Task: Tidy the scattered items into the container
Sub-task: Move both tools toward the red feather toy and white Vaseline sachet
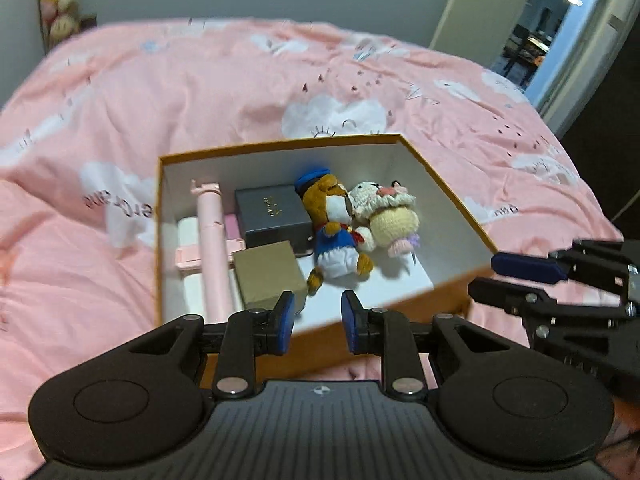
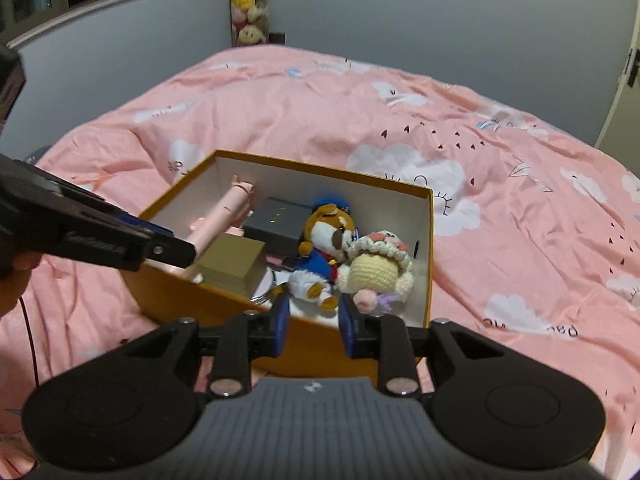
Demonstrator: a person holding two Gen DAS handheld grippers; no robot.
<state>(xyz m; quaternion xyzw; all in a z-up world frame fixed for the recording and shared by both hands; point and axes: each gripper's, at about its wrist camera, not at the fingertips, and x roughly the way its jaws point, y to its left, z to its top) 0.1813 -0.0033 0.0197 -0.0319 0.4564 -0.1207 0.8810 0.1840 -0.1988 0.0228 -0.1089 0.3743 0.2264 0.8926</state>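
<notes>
Left tool (image 1: 317, 322): I see its blue pads apart with nothing between them; it hangs at the near wall of the box, pointing in over the tan carton.

Right tool (image 2: 311, 325): also parted and empty, at the near right corner of the box, aimed at the two soft toys.

Box (image 1: 440, 184): orange outside, white inside, open on top, resting on the pink bed (image 1: 200, 92). It lies straight ahead of both tools, its long axis running away from me and slightly leftward in the right view.

Contents: pink stick (image 1: 212, 240) lying lengthwise along the left side; dark case (image 1: 272, 212) toward the back; tan carton (image 1: 268, 274) near the front; bear (image 1: 334, 228) in a blue cap and knitted doll (image 1: 390, 216) side by side on the right, touching.

Loose items: I find none on the bedspread in either view; whatever remains, if anything, is out of frame.

Key relation: the toys sit nearer my right tool, the stick and cartons nearer my left.

Judgement: the tidying looks close to finished; my next move would likely be to check the bed around the box.
</notes>
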